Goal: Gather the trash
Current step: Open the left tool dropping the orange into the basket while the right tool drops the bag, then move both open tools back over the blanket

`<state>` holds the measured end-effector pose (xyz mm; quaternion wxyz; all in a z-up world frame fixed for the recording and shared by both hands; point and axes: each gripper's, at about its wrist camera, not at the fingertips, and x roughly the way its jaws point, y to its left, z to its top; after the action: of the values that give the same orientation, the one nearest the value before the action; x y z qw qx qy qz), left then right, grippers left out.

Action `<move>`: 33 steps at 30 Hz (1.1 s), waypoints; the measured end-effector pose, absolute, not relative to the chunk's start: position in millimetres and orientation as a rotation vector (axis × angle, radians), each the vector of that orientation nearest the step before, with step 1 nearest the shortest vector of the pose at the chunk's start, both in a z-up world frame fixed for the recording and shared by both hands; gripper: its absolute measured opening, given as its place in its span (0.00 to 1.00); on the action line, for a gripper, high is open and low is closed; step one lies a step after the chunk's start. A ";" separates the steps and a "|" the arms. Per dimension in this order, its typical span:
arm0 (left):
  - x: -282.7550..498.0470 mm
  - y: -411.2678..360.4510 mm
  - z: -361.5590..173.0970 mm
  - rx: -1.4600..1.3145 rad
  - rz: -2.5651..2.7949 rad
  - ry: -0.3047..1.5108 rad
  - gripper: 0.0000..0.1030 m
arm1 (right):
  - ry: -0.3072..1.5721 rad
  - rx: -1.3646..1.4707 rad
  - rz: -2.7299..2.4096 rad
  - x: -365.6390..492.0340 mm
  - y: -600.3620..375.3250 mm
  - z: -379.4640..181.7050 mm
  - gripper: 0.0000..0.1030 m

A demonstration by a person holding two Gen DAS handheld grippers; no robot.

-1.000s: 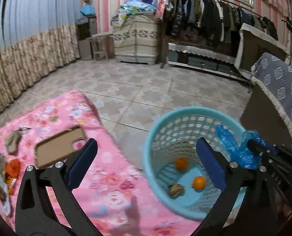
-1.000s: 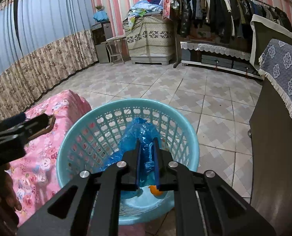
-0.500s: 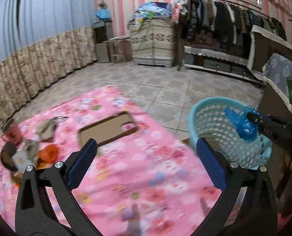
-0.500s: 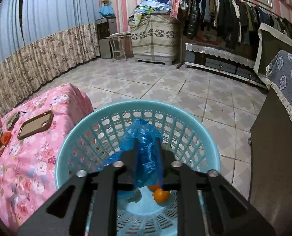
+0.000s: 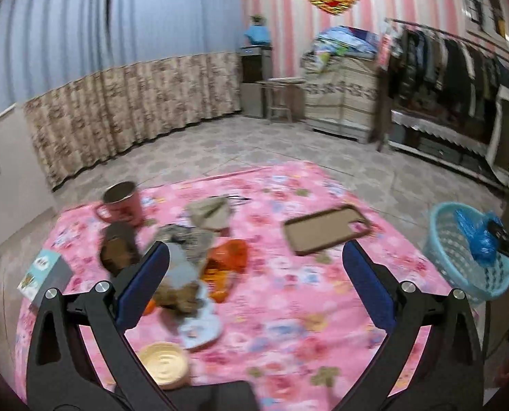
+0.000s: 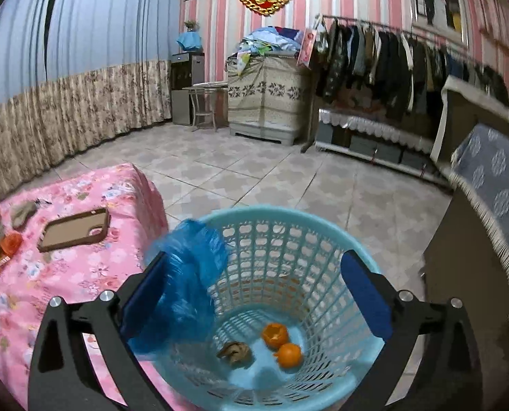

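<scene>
Blue plastic bag [image 6: 186, 274] clings to the opening right tool [image 6: 254, 294] over the basket [image 6: 323, 219].
Light, limp, slippery (pinch bunched film); left tool [image 5: 254, 287] gapes empty.

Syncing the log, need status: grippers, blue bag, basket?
Right gripper jaws opening, blue bag clinging to left pad above basket. Left gripper open, empty, over table trash. Nothing blocking.

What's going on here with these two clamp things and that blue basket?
A person is clearing trash off a pink-covered table with two handheld grippers. The right gripper is opening over the blue basket, letting go of a crumpled blue plastic bag that clings to one finger. Orange peels already lie in the basket. The left gripper, open and empty, points at the scraps left on the table.
</scene>
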<state>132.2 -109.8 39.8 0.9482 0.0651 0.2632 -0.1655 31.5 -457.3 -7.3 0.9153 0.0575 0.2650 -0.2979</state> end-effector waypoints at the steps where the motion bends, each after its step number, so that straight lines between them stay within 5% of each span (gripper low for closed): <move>1: 136.3 -101.4 39.2 0.117 -0.321 0.539 0.95 | 0.556 0.107 -0.617 34.0 -459.2 -7.1 0.94; 15: 179.2 -31.5 33.3 0.034 -0.191 0.552 0.95 | 0.616 0.272 -0.610 39.4 -478.6 -21.6 0.94; 33: 218.3 -5.9 -25.1 -0.034 -0.195 0.752 0.95 | 0.506 0.085 -0.274 146.8 -318.1 23.4 0.94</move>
<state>218.3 -5.9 -25.1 0.9254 -0.0168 0.3665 -0.0949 146.8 -318.1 23.4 0.9580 0.0421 0.2495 -0.1351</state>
